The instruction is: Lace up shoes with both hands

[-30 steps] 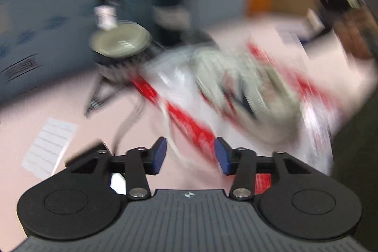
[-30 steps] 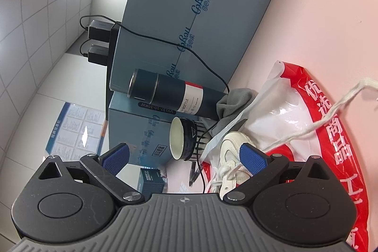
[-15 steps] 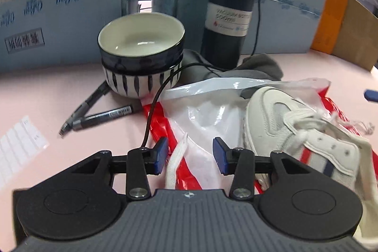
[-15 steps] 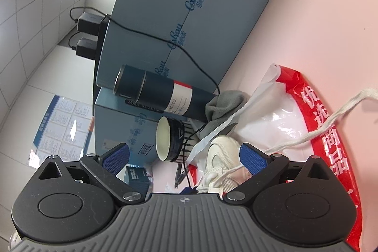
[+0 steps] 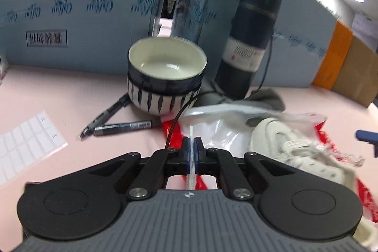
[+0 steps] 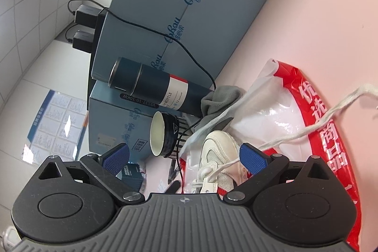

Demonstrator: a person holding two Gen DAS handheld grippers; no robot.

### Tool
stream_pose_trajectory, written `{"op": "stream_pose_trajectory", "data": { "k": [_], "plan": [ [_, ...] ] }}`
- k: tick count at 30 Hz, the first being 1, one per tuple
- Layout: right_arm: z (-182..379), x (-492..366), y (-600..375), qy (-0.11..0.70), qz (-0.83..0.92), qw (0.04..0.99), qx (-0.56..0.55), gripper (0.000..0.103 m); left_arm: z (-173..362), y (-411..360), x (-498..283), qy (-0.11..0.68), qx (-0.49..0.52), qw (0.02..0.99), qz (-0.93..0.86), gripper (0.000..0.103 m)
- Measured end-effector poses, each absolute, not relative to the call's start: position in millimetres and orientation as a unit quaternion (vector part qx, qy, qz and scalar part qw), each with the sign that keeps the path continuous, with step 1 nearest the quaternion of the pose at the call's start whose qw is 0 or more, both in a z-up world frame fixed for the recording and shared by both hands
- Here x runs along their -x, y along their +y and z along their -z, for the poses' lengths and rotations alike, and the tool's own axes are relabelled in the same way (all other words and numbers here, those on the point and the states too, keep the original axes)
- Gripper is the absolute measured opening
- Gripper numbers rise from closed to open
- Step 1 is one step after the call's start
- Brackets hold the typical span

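The lace end [image 5: 191, 134] is the thing in play: its stiff clear tip is poking up at twelve o'clock from between the blue pads [image 5: 187, 152] of your left gripper [image 5: 191, 152], which is clamped shut on it, while the woven part is trailing back under the gripper body. The white sneaker [image 5: 281, 145] it belongs to is lying at about three o'clock of that grip, on its side on the red-and-white plastic bag [image 5: 226, 131], with its toe pointing toward the striped bowl [image 5: 165, 79] and the dark flask [image 5: 250, 46] at twelve to one o'clock.

In the right wrist view, your right gripper [image 6: 184, 157] is standing wide open and holding nothing — the sneaker's [image 6: 217, 157] toe and front eyelets are sitting between its fingers. The other lace [image 6: 319, 126] is running from the shoe past the right-hand finger out to two o'clock across the pink table [image 6: 307, 15].

You are judged to be at the pick-up step, with one lace end secured and the threading not yet begun. The next move is probably calling for you to steady the shoe's upper with the right gripper, then steer the pinched tip toward an open eyelet. Only a short length of tip is showing past the pads — that is helping aim, but it is leaving little to push through. The slippery bag may be letting the shoe slide as you press.
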State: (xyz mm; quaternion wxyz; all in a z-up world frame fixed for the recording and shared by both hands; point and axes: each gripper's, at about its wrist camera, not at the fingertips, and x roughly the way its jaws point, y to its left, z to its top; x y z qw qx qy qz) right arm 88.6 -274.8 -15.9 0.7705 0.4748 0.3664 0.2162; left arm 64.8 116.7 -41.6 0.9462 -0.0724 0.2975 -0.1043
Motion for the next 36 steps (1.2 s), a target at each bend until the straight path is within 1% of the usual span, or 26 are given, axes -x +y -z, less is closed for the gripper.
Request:
{"op": "stream_pose_trajectory", "data": {
  "k": [3, 7, 15, 18, 19, 25, 28, 30, 36],
  "plan": [
    [15.4, -84.9, -275.7, 0.364, -0.214, 0.772, -0.475, 0.1, 35.5, 118.3, -56.8, 0.296, 0.062, 0.946, 0.114, 0.003],
    [19.2, -79.7, -275.8, 0.366, -0.208, 0.768, -0.482, 0.1, 50.7, 121.7, -62.2, 0.335, 0.054, 0.933, 0.12, 0.003],
    [17.5, -68.9, -280.8, 0.355, -0.195, 0.773, -0.488, 0.1, 65.9, 116.8, -70.3, 0.351, 0.064, 0.926, 0.126, 0.004],
    [16.7, -64.9, -281.2, 0.353, -0.192, 0.775, -0.488, 0.1, 69.7, 115.8, -73.2, 0.352, 0.067, 0.925, 0.125, 0.007],
    [16.6, -63.2, -281.0, 0.353, -0.191, 0.775, -0.488, 0.1, 70.5, 115.6, -74.0, 0.351, 0.068, 0.925, 0.124, 0.011],
    [17.9, -50.1, -278.3, 0.354, -0.181, 0.779, -0.485, 0.1, 74.4, 115.0, -78.7, 0.345, 0.07, 0.928, 0.122, 0.014],
    [18.4, -42.6, -275.5, 0.354, -0.178, 0.782, -0.48, 0.1, 76.0, 115.1, -81.7, 0.339, 0.074, 0.93, 0.121, 0.012],
    [18.7, -37.6, -273.6, 0.355, -0.176, 0.785, -0.477, 0.1, 73.8, 116.7, -80.5, 0.33, 0.077, 0.933, 0.117, 0.008],
    [16.0, -23.2, -267.9, 0.35, -0.172, 0.802, -0.451, 0.1, 55.2, 118.8, -73.1, 0.295, 0.084, 0.94, 0.15, 0.008]
  ]
}}
